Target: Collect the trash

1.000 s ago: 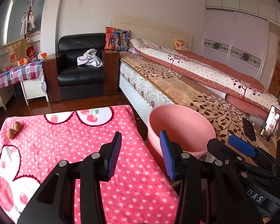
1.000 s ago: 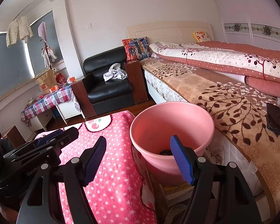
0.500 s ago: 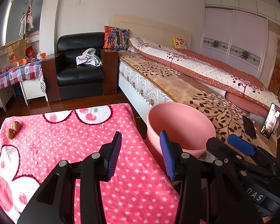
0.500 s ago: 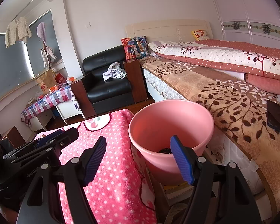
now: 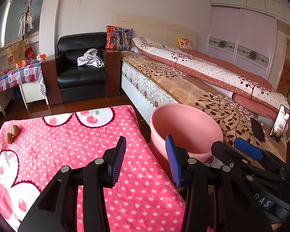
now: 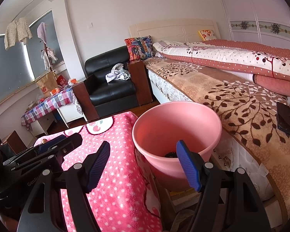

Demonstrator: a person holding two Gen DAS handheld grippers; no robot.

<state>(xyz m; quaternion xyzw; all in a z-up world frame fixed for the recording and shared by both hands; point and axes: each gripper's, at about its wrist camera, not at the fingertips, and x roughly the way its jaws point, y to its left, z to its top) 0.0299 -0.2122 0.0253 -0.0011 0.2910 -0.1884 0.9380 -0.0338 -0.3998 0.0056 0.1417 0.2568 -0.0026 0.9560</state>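
Two walnuts (image 5: 12,133) lie at the far left corner of the pink dotted blanket (image 5: 71,147) that covers the table. A pink bucket (image 5: 185,127) stands between the table and the bed; dark scraps (image 6: 171,154) lie at its bottom. My left gripper (image 5: 145,161) hovers open and empty over the blanket's right edge, far from the walnuts. My right gripper (image 6: 145,166) is open and empty too, straddling the bucket's near rim (image 6: 176,127). The left gripper (image 6: 48,150) shows at the left of the right wrist view, and one walnut (image 6: 44,140) peeks out behind it.
A bed (image 5: 193,85) with a leaf-patterned cover runs along the right, with a black phone (image 6: 285,118) and a propped-up phone (image 5: 279,123) on it. A black armchair (image 5: 81,71) with a crumpled cloth stands beyond the table, and a checked-cloth side table (image 5: 11,77) at far left.
Both views have shifted slightly: the bucket sits a little higher and nearer in the right wrist view. Both grippers stay open and empty.
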